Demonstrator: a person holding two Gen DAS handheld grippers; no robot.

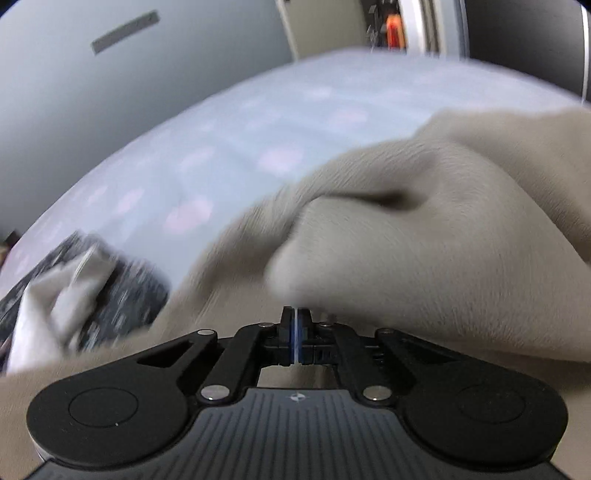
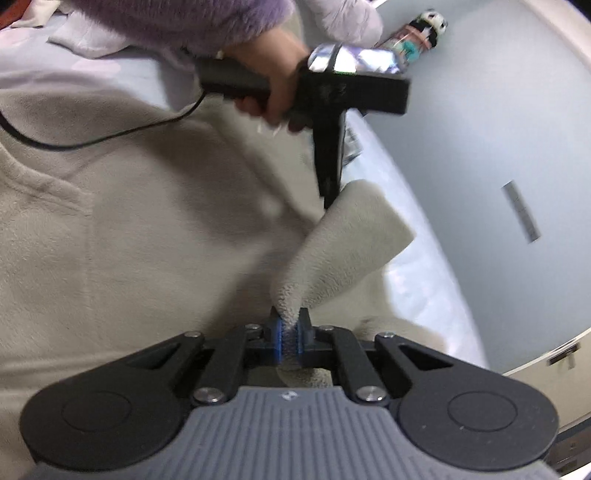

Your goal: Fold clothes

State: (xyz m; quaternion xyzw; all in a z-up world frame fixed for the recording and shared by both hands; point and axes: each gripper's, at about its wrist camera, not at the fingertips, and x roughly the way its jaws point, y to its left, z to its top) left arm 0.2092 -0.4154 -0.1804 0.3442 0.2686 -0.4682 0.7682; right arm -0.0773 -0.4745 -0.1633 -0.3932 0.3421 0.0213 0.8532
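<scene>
A beige fleece garment point(image 2: 140, 229) lies spread on the bed. My right gripper point(image 2: 290, 325) is shut on a lifted fold of its edge point(image 2: 347, 243). The left gripper, seen in the right wrist view point(image 2: 328, 201), points down and meets the far end of that same fold. In the left wrist view my left gripper point(image 1: 296, 314) is shut, its pads pressed together on the fleece point(image 1: 424, 236), which bunches up just ahead of the fingertips. The view is blurred by motion.
The bed has a pale blue sheet with pink patches point(image 1: 229, 155). A dark patterned cloth with a grey piece on it point(image 1: 92, 280) lies at the left. A black cable point(image 2: 96, 140) trails over the fleece. A toy point(image 2: 424, 26) lies on the grey floor point(image 2: 480, 110).
</scene>
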